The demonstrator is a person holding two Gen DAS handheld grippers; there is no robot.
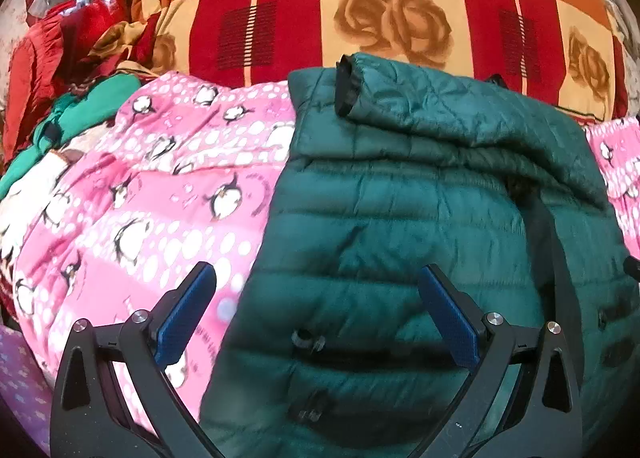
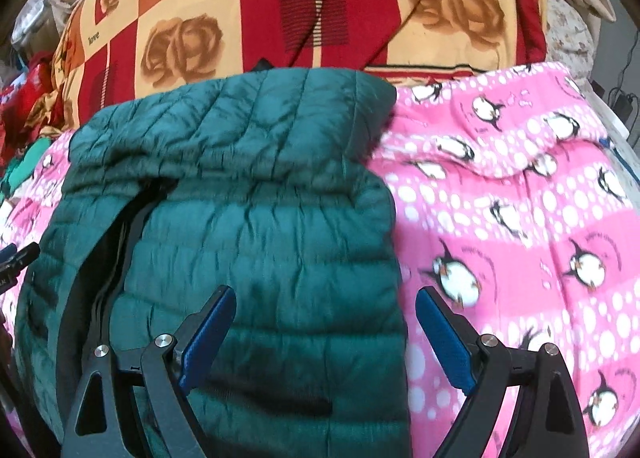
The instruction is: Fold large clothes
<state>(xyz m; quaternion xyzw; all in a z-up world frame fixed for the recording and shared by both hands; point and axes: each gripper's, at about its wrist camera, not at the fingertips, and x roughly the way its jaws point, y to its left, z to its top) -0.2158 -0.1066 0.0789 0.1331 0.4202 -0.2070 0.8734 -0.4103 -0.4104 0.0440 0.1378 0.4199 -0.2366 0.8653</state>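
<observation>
A dark green quilted puffer jacket (image 1: 420, 218) lies on a pink penguin-print blanket (image 1: 160, 186). One sleeve is folded across its top, with the black cuff (image 1: 348, 86) pointing left. My left gripper (image 1: 316, 282) is open and empty, hovering over the jacket's left edge. In the right wrist view the jacket (image 2: 248, 218) lies with its zipper opening (image 2: 120, 242) at the left. My right gripper (image 2: 324, 306) is open and empty over the jacket's right edge, one finger above the jacket and one above the pink blanket (image 2: 520, 218).
A red, orange and cream rose-print blanket (image 1: 380, 10) lies behind the jacket. A heap of red and green clothes (image 1: 72, 70) sits at the far left. A tip of the other gripper (image 2: 16, 258) shows at the left edge of the right wrist view.
</observation>
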